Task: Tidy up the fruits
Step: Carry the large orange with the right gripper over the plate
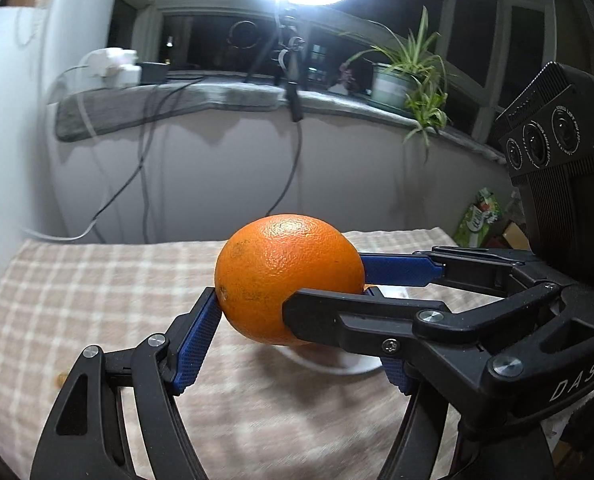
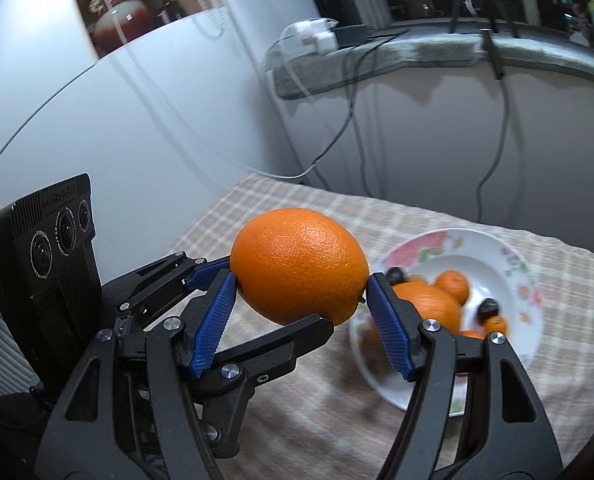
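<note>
Both grippers pinch one large orange (image 2: 299, 266) at once, held in the air just beside the flowered plate (image 2: 509, 276). The right gripper (image 2: 301, 292) clamps its sides; the left gripper (image 1: 297, 308) presses from across. Smaller fruits (image 2: 451, 286) lie in the plate.

Both grippers are tilted downward and crossed at one orange (image 2: 299, 266), which is clamped between the blue pads of the left gripper (image 1: 293, 304) and, from the other side, between those of the right gripper (image 2: 301, 290), each gripper's jaws being held partly spread.
</note>
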{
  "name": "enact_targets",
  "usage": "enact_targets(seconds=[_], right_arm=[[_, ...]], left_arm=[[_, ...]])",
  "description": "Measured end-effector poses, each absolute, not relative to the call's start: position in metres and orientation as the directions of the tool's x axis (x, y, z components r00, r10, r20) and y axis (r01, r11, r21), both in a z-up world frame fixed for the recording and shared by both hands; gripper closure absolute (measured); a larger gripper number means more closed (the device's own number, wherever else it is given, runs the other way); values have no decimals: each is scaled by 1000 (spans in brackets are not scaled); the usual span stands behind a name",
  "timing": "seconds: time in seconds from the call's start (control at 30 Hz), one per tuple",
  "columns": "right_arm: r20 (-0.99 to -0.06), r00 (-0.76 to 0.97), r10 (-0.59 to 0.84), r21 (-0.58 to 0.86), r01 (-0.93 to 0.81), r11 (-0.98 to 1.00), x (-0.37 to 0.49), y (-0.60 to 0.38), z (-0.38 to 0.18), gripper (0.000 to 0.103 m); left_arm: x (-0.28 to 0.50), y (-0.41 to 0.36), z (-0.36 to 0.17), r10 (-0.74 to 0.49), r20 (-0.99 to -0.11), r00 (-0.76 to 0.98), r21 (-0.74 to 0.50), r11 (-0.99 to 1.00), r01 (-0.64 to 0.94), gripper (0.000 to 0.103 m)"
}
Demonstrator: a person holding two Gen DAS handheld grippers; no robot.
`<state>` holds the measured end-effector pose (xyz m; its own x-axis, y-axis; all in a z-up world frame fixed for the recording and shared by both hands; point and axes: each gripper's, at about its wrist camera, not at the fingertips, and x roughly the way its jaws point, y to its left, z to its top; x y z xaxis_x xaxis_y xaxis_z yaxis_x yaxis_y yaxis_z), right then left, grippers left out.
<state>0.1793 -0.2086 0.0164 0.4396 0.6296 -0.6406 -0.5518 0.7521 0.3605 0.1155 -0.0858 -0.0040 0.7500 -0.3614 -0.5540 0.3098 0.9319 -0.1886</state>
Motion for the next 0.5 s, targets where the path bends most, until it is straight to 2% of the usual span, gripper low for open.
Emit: enact_targets(seconds=[0.5], right_arm=[[-646,496,581,376,-456,807,218,-268,4,32]], left_arm=[[166,-139,-11,-429,-585,688,-200,899,390,31]])
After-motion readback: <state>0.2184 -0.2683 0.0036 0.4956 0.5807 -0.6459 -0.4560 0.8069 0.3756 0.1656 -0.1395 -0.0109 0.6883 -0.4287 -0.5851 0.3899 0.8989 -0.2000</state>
